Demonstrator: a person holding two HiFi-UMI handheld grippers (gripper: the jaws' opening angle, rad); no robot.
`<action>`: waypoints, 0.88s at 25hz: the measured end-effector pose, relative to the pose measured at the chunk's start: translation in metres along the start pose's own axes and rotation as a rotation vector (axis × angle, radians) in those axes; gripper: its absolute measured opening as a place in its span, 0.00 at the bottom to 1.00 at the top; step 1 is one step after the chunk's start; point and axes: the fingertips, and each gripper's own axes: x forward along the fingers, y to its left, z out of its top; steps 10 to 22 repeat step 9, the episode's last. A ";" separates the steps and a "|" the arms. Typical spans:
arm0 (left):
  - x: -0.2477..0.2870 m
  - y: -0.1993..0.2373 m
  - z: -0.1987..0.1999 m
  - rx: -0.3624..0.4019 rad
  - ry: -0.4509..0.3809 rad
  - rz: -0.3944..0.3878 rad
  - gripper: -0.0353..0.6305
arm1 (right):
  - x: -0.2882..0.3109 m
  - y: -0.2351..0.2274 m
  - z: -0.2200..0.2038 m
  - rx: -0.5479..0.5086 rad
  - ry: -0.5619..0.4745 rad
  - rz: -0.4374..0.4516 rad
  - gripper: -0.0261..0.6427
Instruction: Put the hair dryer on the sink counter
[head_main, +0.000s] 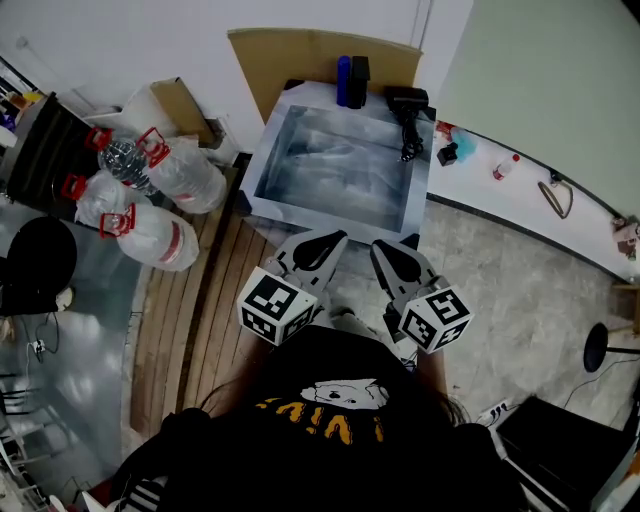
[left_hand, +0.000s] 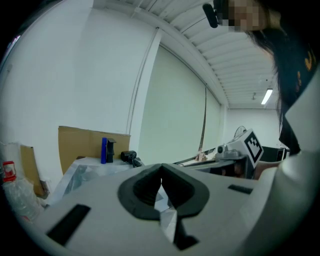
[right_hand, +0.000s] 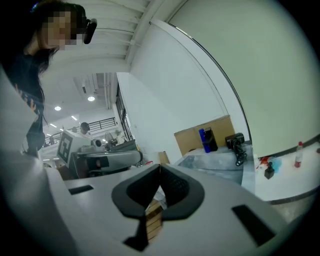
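The black hair dryer (head_main: 408, 105) lies with its cord on the back right corner of the sink counter (head_main: 425, 170), beside the steel basin (head_main: 335, 160). It also shows small in the left gripper view, hair dryer (left_hand: 129, 156), and in the right gripper view, hair dryer (right_hand: 236, 141). My left gripper (head_main: 332, 240) and right gripper (head_main: 381, 247) hover side by side in front of the sink, well short of the dryer. Both point toward it. The left gripper (left_hand: 160, 168) has its jaws together with nothing between them. So does the right gripper (right_hand: 159, 168).
A blue bottle (head_main: 343, 80) and a black item (head_main: 359, 68) stand at the sink's back edge before a cardboard sheet (head_main: 300, 50). Large water jugs (head_main: 160, 195) lie at the left. A white ledge (head_main: 520, 195) with a small red-capped bottle (head_main: 505, 167) runs at the right.
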 end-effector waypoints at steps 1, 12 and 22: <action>0.001 -0.001 0.000 0.000 0.001 0.000 0.06 | 0.000 0.000 0.000 0.000 0.002 0.000 0.05; 0.003 -0.003 0.002 0.003 0.007 -0.006 0.06 | -0.002 -0.006 0.003 0.018 0.005 -0.008 0.05; 0.003 -0.003 0.002 0.003 0.007 -0.006 0.06 | -0.002 -0.006 0.003 0.018 0.005 -0.008 0.05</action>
